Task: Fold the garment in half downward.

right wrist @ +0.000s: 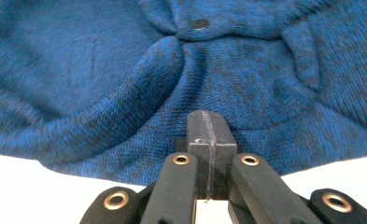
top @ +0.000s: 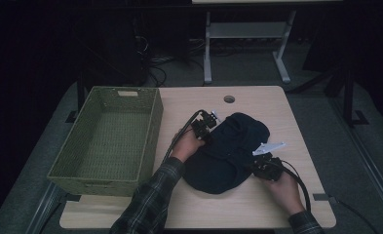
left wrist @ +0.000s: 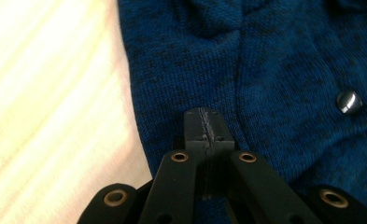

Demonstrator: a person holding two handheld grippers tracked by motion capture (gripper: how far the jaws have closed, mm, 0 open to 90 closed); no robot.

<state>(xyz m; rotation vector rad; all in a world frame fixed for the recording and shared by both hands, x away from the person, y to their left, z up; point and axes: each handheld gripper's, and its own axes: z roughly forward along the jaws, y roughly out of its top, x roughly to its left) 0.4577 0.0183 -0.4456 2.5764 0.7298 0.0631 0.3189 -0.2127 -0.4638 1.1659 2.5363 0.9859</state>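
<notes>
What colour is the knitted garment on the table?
Dark blue knitted garment, clearest in the right gripper view.

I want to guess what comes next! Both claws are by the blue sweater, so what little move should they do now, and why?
Probably open both claws. The left claw and right claw are shut with nothing between them, resting at opposite edges of the blue sweater. Opened, they could pinch the knit, perhaps to lift it toward the green basket.

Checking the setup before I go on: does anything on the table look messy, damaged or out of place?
The dark blue knit garment lies bunched in a rumpled heap on the table, not flat or folded. A white tag sticks out at its right edge. The green basket sits square; nothing looks damaged.
</notes>
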